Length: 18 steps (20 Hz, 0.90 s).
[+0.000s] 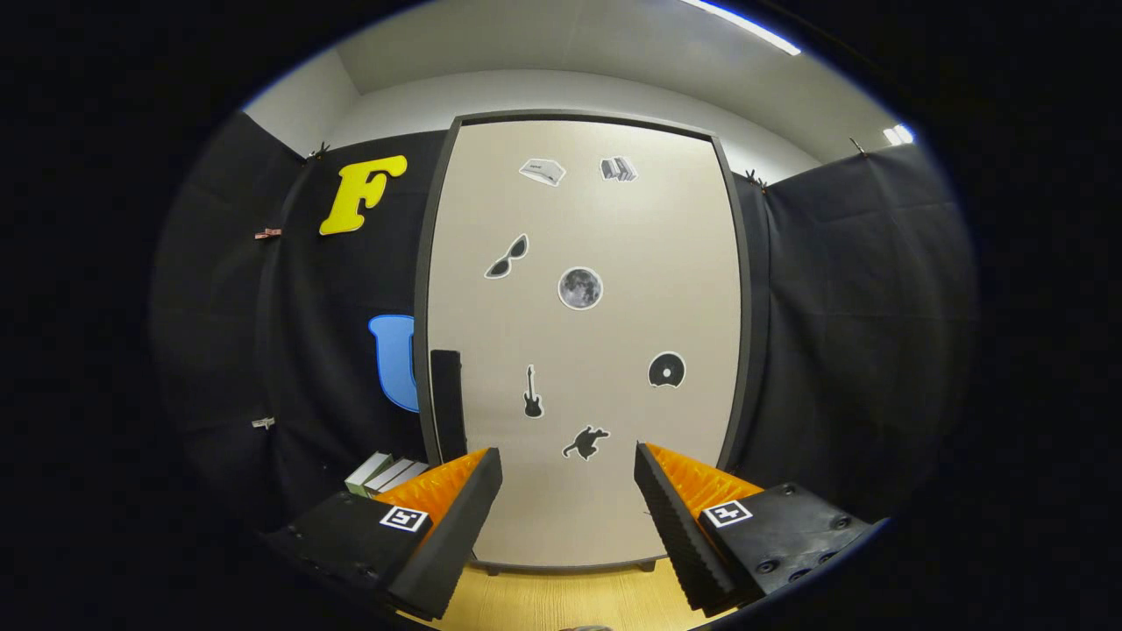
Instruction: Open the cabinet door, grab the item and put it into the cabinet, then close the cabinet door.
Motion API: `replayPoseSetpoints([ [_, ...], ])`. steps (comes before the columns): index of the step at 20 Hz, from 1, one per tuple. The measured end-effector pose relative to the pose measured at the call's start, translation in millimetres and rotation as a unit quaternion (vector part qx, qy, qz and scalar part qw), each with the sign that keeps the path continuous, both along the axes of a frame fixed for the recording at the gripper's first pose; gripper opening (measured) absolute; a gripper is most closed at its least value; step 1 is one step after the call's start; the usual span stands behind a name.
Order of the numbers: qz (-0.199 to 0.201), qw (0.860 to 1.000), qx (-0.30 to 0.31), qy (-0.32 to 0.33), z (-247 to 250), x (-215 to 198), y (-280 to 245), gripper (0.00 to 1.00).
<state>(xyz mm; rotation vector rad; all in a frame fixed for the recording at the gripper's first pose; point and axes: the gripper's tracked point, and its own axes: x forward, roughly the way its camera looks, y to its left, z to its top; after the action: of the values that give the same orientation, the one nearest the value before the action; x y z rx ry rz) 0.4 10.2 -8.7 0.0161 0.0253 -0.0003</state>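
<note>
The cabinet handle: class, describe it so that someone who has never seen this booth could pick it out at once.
Find the tall pale cabinet door covered in small stickers, standing closed beyond the open tongs, which hold nothing. Go to its left edge, low down: the handle is a plain dark upright bar. Unlike the guitar sticker beside it, it is a solid bar, not a flat picture.

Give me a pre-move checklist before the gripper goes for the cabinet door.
1. Door shut, ready to open: ok.
2. Handle in sight, on the door's left edge: ok.
3. Gripper open with nothing between the fingers: ok.
4. Way to the handle free: ok, bare floor ahead of the fingers.
5. Item located: cannot tell; only boxes lie left of the cabinet.
6. Room inside the cabinet: cannot tell, door shut.
</note>
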Motion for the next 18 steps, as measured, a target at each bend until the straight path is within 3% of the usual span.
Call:
replayPoseSetpoints([
  [4, 0.007, 1.000, 0.015, -0.006, 2.8, 8.0, 16.0, 0.97],
  [12, 0.045, 0.999, 0.028, 0.003, -3.9, 62.4, 86.4, 0.97],
  [18, 0.032, 0.999, 0.028, 0.012, -23.4, 113.1, 106.1, 0.98],
])
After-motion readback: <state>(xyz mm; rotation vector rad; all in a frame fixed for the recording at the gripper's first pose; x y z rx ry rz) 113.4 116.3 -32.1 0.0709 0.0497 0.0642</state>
